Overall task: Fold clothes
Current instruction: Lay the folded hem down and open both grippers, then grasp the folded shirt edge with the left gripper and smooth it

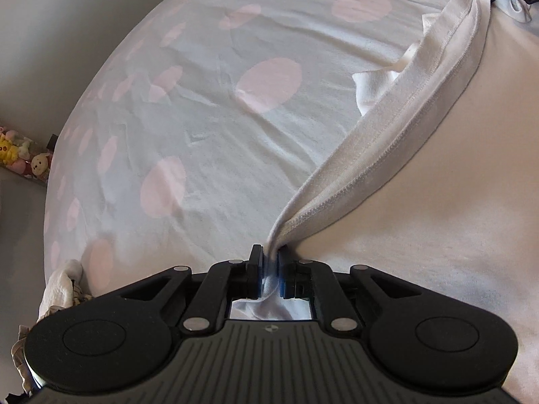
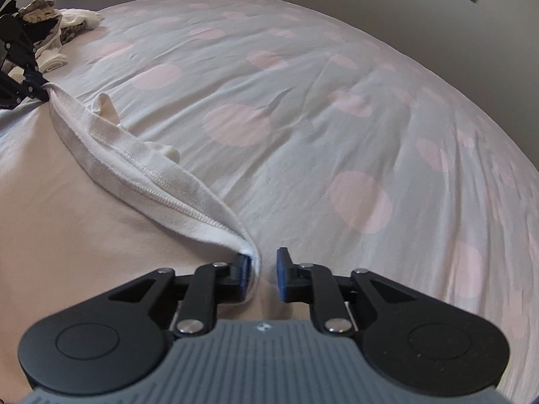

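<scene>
Through the left wrist view, my left gripper (image 1: 270,262) pinched the hem corner of the white cotton garment (image 1: 387,128) lying on the pink-dotted bed sheet (image 1: 202,101).

Through the right, my right gripper (image 2: 264,274) stood spread, cloth touching only one pad: the fold was laid; next I needed both jaws freed.

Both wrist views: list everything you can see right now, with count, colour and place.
Garment: one, white, hem stretched between both grippers on the bed.
Bedsheet: one, pale with pink dots, covering the bed.
Clothes pile: one, mixed white and dark, far bed corner.
Plush toys: several, yellow and pink, beside the bed.
Left gripper: black, blue pads, pinching the hem.
Right gripper: black, blue pads, jaws apart, hem against one pad.
</scene>
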Demonstrator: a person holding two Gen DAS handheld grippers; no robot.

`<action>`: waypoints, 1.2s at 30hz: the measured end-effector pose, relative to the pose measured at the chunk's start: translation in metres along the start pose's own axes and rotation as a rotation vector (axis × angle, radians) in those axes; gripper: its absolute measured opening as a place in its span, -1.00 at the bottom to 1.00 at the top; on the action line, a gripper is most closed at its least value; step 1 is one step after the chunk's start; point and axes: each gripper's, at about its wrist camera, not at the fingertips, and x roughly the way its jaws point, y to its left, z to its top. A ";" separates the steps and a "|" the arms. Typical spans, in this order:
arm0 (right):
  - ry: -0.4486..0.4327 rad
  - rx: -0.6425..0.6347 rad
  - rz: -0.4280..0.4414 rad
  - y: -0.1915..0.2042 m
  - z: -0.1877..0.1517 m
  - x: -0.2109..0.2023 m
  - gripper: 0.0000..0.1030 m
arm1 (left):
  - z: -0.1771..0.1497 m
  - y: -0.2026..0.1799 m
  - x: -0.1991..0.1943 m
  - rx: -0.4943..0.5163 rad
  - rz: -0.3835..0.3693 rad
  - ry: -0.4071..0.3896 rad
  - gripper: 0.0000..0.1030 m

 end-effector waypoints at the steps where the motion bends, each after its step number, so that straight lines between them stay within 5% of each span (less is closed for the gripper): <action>1: 0.002 0.018 -0.003 -0.004 0.001 -0.001 -0.34 | 0.001 0.004 0.000 -0.012 0.009 -0.005 -0.72; 7: -0.001 0.119 0.009 -0.018 0.006 -0.015 -0.24 | 0.001 0.035 -0.011 -0.144 0.066 -0.026 -0.72; 16: 0.024 0.213 -0.006 -0.037 0.018 -0.036 0.13 | -0.017 0.037 -0.044 -0.180 0.070 -0.010 -0.72; 21: 0.129 0.285 0.006 -0.049 0.025 -0.023 0.27 | -0.032 0.029 -0.053 -0.192 0.056 0.010 -0.72; 24: 0.245 0.424 0.062 -0.066 0.023 -0.006 0.30 | -0.038 0.025 -0.058 -0.202 0.039 0.014 -0.72; 29: 0.245 0.503 0.073 -0.073 0.018 -0.010 0.30 | -0.046 0.028 -0.058 -0.262 -0.018 0.005 -0.72; 36: 0.278 0.587 0.081 -0.090 0.012 -0.009 0.31 | -0.050 0.051 -0.038 -0.478 -0.143 -0.034 -0.71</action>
